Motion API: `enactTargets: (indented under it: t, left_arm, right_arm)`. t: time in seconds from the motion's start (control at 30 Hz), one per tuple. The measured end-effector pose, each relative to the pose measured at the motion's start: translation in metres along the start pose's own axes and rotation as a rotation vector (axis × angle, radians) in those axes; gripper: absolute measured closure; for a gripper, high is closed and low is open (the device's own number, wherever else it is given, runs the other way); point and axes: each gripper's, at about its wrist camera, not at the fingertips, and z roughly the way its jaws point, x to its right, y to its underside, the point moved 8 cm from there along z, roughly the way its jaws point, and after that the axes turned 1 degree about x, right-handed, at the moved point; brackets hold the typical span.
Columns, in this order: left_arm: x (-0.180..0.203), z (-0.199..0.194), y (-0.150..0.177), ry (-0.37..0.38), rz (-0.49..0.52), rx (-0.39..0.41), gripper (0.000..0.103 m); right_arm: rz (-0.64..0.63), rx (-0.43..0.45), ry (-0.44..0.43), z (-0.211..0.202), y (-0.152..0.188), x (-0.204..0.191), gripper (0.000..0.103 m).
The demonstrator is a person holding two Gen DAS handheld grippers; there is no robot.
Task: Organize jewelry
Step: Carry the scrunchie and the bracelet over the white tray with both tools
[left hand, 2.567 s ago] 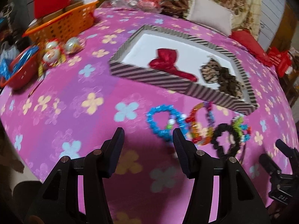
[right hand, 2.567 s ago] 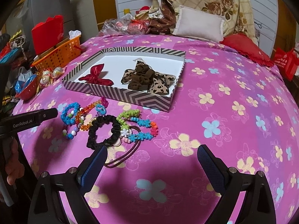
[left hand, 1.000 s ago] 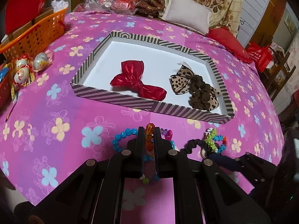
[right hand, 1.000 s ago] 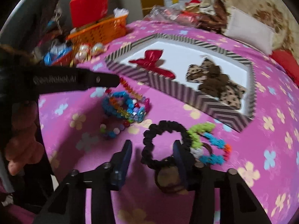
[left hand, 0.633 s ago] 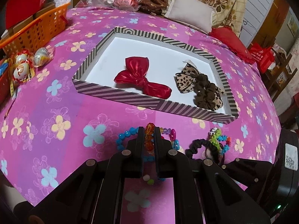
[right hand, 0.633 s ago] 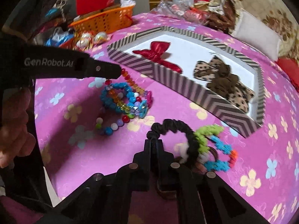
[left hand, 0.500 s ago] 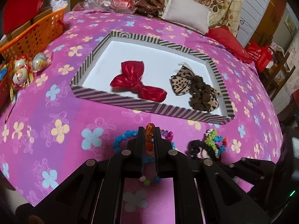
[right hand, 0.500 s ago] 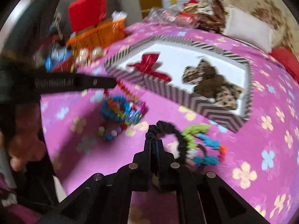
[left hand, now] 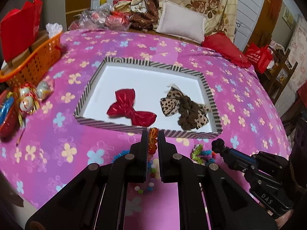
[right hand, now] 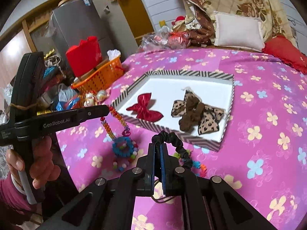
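My left gripper [left hand: 153, 134] is shut on an orange beaded bracelet [left hand: 153, 140], held above the pink bedspread. In the right wrist view the bracelet [right hand: 115, 121] hangs as a loop from the left gripper [right hand: 108, 109] down to a blue beaded bracelet [right hand: 122, 147]. My right gripper [right hand: 157, 146] is shut on a black scrunchie [right hand: 172, 137], whose loop trails down to the right. The striped box [left hand: 122, 127] just beyond holds a red bow [left hand: 130, 109] and a leopard-print bow [left hand: 184, 109]. Green and blue bracelets [left hand: 199, 153] lie on the bedspread.
An orange basket [left hand: 32, 63] and round ornaments [left hand: 28, 97] sit at the left edge of the bed. A white pillow [left hand: 182, 26] and a red cushion [left hand: 224, 48] lie at the far side. A person's hand [right hand: 38, 161] grips the left tool.
The right gripper went from open around the scrunchie to shut on it and lifted it. The left gripper rose, pulling the orange bracelet up off the bedspread.
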Motion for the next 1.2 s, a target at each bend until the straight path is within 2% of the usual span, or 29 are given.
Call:
enactTargets:
  t: [0.27,0.6,1.2]
  left_arm:
    - [0.000,-0.009,-0.016,-0.030,0.015,0.026,0.095]
    - [-0.001,-0.009,-0.032,-0.071,0.030,0.053,0.095]
    - [-0.008,0.016,-0.052,-0.141,0.052,0.048,0.095]
  right_arm:
    - [0.019,0.042,0.016,-0.008,-0.017,0.008,0.098]
    - [0.036,0.055,0.034,-0.005,-0.026,0.017,0.098]
    - [0.025,0.058,0.045,0.009,-0.053,0.020,0.098]
